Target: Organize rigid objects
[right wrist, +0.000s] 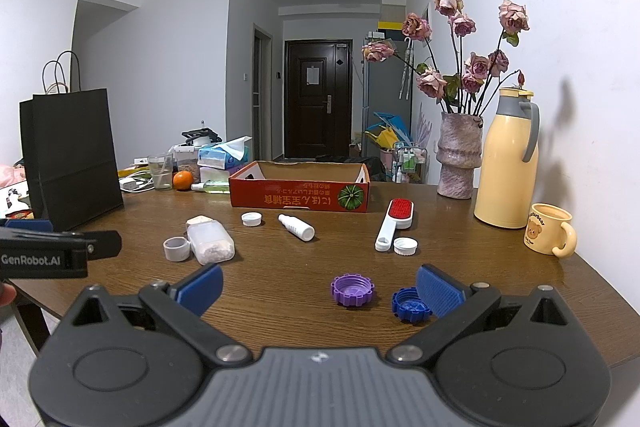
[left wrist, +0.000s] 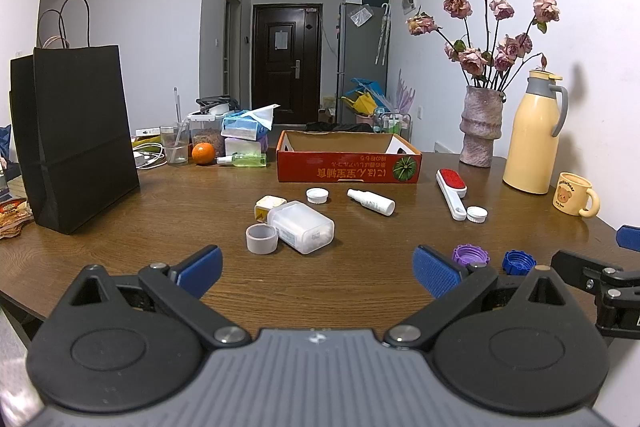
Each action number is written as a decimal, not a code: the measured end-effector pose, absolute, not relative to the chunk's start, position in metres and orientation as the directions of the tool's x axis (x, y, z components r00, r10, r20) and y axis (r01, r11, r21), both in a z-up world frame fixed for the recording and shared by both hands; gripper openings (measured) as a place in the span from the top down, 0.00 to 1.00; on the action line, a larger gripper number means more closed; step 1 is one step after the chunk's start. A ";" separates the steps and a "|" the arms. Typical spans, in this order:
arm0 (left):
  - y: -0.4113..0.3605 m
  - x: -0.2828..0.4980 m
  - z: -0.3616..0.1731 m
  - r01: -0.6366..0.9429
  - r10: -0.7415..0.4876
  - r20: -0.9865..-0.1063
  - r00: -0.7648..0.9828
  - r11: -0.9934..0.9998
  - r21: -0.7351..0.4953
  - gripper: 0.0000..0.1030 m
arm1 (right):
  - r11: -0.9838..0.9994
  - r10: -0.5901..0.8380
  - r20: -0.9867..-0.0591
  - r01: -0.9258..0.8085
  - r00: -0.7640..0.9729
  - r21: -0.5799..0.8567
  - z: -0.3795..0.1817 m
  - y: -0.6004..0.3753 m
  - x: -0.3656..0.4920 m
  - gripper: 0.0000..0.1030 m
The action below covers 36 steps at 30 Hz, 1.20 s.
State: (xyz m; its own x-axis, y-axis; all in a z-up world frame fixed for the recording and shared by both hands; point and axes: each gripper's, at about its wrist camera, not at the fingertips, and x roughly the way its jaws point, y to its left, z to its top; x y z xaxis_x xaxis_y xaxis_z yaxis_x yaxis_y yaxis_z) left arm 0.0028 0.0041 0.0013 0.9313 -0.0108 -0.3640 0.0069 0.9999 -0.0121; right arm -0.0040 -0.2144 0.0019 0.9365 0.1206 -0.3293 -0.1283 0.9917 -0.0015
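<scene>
Plastic purple cap (right wrist: pixel 353 289) and blue cap (right wrist: pixel 411 304) on table (right wrist: pixel 280 267) near right gripper (right wrist: pixel 318 289): light, stiff, ribbed; pinch across rim. Left gripper (left wrist: pixel 316 269), right both spread, empty.

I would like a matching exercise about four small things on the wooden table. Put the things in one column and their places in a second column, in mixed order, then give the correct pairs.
Things:
1. purple cap
2. lint brush
3. spray bottle
4. grey ring

Places:
A. touching the clear container, on its left
B. lying in front of the red cardboard box
C. beside the blue cap, nearest the right gripper
D. next to a white cap, left of the yellow thermos

Pairs: 1-C, 2-D, 3-B, 4-A
</scene>
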 end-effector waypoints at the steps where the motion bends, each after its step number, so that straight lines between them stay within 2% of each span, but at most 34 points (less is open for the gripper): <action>1: 0.004 0.003 0.001 0.007 -0.011 -0.365 0.931 1.000 -0.013 0.00 | 0.992 0.120 -0.330 -0.128 0.936 -0.001 0.002 -0.215 -0.005 0.00; 19: -0.004 0.031 -0.014 0.005 -0.010 -0.404 0.915 1.000 -0.012 0.00 | 0.996 0.078 -0.352 -0.091 0.933 -0.020 -0.008 -0.227 0.015 0.00; 36: -0.027 0.084 -0.031 0.059 -0.057 -0.462 0.885 0.998 -0.011 0.00 | 0.999 0.027 -0.414 -0.035 0.910 -0.011 -0.029 -0.248 0.057 0.01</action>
